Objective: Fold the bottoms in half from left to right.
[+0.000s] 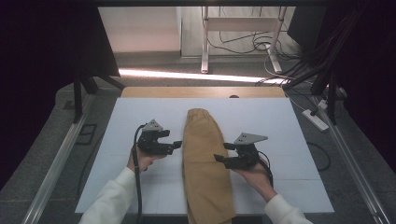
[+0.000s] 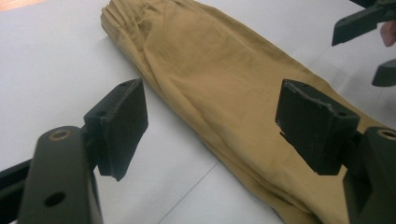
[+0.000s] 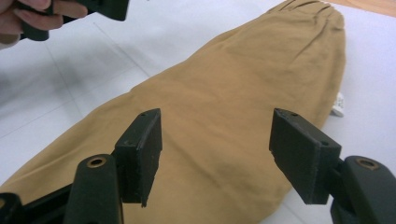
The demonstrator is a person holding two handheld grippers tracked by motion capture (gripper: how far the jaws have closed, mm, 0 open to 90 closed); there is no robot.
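1. Two white sleeves [image 1: 112,200], entering from the near edge of the high view, one to each side of the garment.
2. Left hand [image 1: 140,158], wrapped round the left gripper [image 1: 176,144]; jaws spread apart, nothing between them, tips pointing toward the garment's left edge and just short of it.
3. Right hand [image 1: 254,175], under the right gripper [image 1: 222,158]; jaws released and apart, nothing pinched, tips at the garment's right edge, hovering over the cloth in the right gripper view.
4. Tan folded garment [image 1: 205,163], lying lengthwise down the middle of the white table cover [image 1: 289,140], between the two grippers; near end hanging past the table's near edge, gathered elastic end [image 2: 135,9] toward the far side.
5. Small white label [image 3: 339,103], poking out at the garment's edge beside the gathered end.
6. Wooden table edge [image 1: 203,92], bare beyond the white cover.
7. Floor beyond: white frame legs [image 1: 240,32], tangle of cables [image 1: 261,44], power strip [image 1: 315,120] to the right.
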